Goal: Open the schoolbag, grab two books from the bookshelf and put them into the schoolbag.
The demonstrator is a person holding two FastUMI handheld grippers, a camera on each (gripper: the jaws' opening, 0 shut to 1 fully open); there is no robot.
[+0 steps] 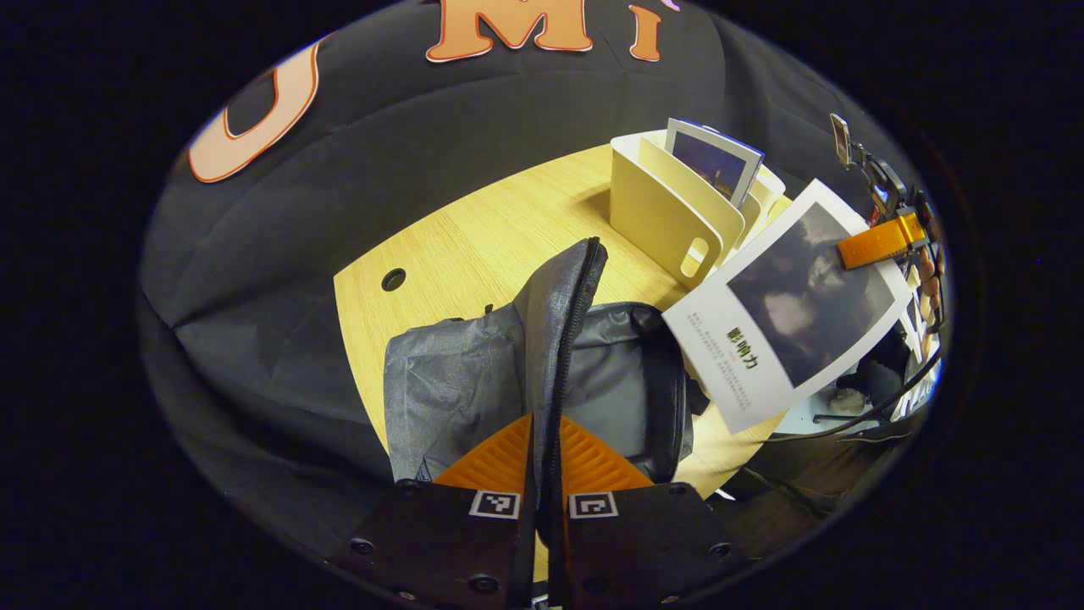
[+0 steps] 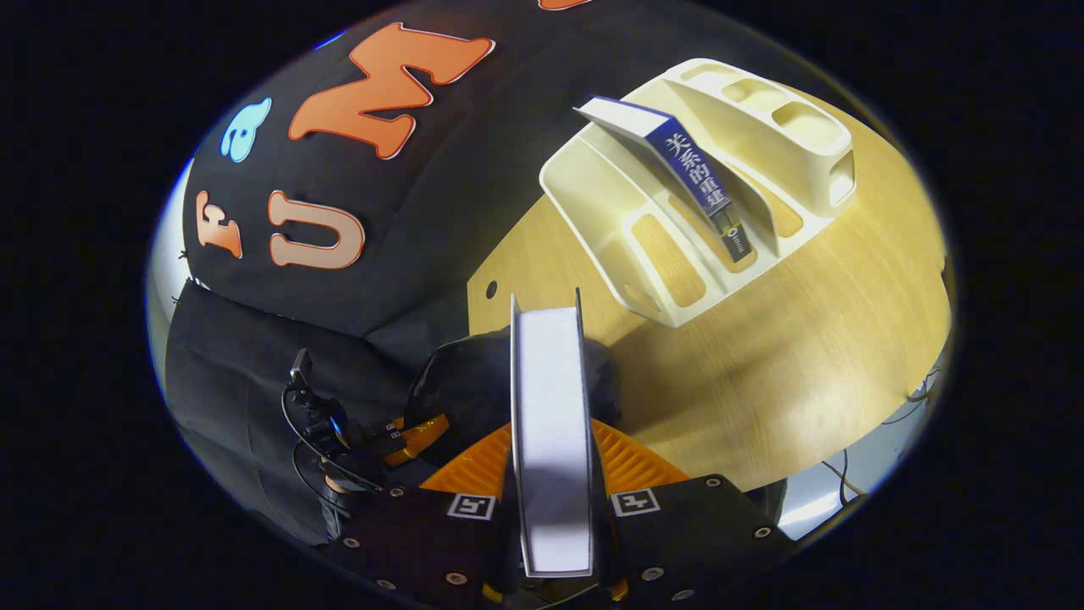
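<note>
My left gripper (image 1: 546, 436) is shut on the grey schoolbag's raised front flap (image 1: 559, 322), holding it up by the zipper edge. Behind the flap the schoolbag (image 1: 631, 381) gapes open on the wooden table (image 1: 474, 246). A white-covered book with a dark picture (image 1: 796, 313) hangs over the bag's right side, with my right gripper (image 1: 881, 241) clamped on its top edge. In the right gripper view that book (image 2: 550, 398) stands edge-on between the fingers of my right gripper (image 2: 550, 445), above the dark schoolbag (image 2: 461, 373). The cream bookshelf (image 2: 669, 254) holds a blue-spined book (image 2: 699, 178).
The bookshelf (image 1: 665, 212) stands at the table's far side with a book (image 1: 716, 161) leaning in it. A round cable hole (image 1: 393, 279) lies in the table's left part. My left gripper (image 2: 406, 432) and cables show at the lower left of the right gripper view.
</note>
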